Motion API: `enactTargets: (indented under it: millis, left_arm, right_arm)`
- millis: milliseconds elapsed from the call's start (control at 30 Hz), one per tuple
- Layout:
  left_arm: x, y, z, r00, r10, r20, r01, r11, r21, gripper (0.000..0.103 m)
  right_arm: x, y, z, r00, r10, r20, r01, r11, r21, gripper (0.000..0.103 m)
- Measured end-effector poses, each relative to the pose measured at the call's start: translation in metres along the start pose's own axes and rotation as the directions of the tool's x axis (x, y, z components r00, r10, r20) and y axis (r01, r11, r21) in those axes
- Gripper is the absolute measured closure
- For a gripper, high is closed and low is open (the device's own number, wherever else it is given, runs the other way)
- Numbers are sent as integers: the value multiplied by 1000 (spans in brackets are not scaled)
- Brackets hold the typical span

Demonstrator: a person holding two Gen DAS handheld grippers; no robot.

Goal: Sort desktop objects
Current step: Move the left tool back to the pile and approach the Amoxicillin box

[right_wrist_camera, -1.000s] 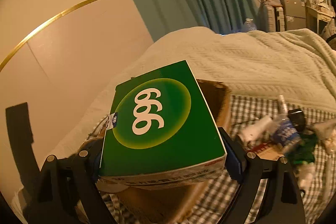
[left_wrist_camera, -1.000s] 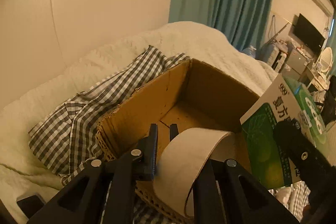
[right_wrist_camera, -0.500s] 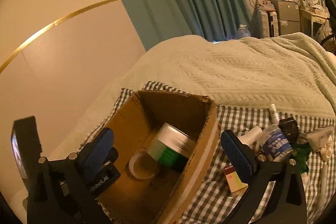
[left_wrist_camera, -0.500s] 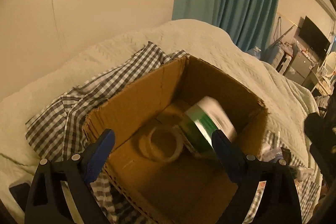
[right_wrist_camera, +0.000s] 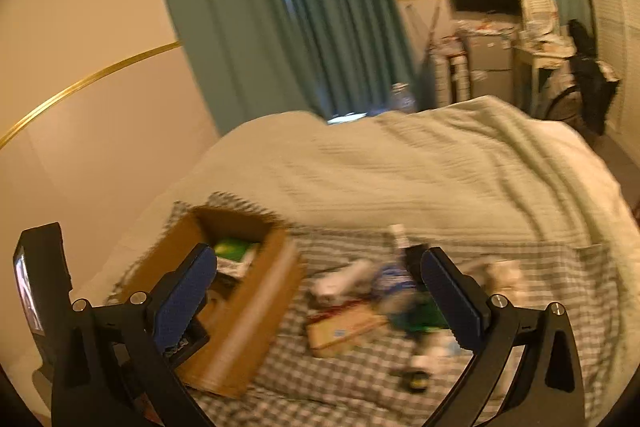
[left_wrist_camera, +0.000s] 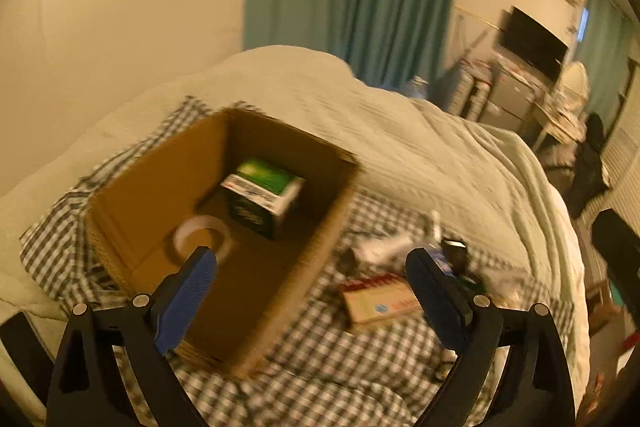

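The cardboard box (left_wrist_camera: 256,267) was plain brown corrugated board, matt, its near edge showing the rough fluted layers. Inside it, the green carton (left_wrist_camera: 262,195) was printed paperboard with a slight sheen, and the tape roll (left_wrist_camera: 202,237) looked like pale matt paper. Under the box lay a soft woven checked cloth (left_wrist_camera: 320,359), and far behind it a pale ribbed knitted blanket (left_wrist_camera: 400,135). The flat packet (left_wrist_camera: 378,303) to the right was smooth printed card. The left gripper (left_wrist_camera: 312,291) and right gripper (right_wrist_camera: 320,297) had matt black plastic frames, ridged blue rubbery pads (left_wrist_camera: 186,297) and bright metal screws (left_wrist_camera: 481,301). Heavy teal fabric curtains (right_wrist_camera: 280,7) hung in folds.
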State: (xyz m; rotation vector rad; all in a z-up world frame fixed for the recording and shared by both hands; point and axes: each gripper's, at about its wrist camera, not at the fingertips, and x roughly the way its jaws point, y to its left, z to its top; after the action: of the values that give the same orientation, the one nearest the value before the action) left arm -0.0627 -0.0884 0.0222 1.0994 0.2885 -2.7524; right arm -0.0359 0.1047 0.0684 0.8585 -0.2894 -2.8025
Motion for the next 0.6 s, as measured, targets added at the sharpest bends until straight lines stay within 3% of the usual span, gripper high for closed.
enactTargets:
  millis: [267, 367, 600]
  left_arm:
    - [27, -57, -33, 997, -39, -74, 44, 997, 68, 4]
    - [52, -71, -53, 991, -35, -128, 46, 996, 79, 4]
    - [106, -72, -80, 971, 8, -240, 5, 999, 54, 4]
  right_arm:
    - [-28, -80, -6, 986, -168, 25, 168, 986, -12, 1]
    - [-20, -105, -16, 977, -213, -15, 213, 977, -11, 1]
    - [28, -162, -52, 962, -210, -174, 231, 967, 109, 1]
